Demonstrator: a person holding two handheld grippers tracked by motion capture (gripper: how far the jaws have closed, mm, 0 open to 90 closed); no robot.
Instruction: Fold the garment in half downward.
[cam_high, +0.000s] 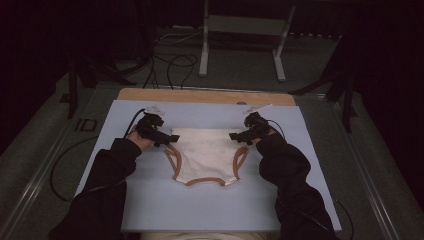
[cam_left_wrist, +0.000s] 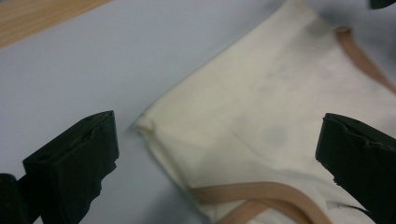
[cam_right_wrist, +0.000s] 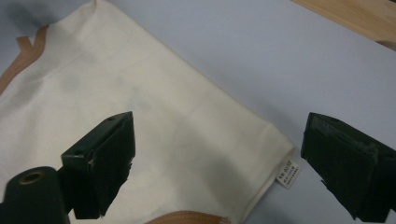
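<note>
High view: your left gripper (cam_high: 169, 138) and right gripper (cam_high: 236, 135) hover with fingers spread, pinching nothing, above the far corners of the cream garment (cam_high: 206, 152), flat mid-table (cam_high: 300, 165), apparently released.

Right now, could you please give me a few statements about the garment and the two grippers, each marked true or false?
1. The cream garment lies flat on the blue mat. True.
2. The left gripper is clamped on the garment's corner. False: its jaws stand open above it.
3. The right gripper is open. True.
4. The garment's trim is green. False: it is tan.
5. A small label sits at one corner. True.
</note>
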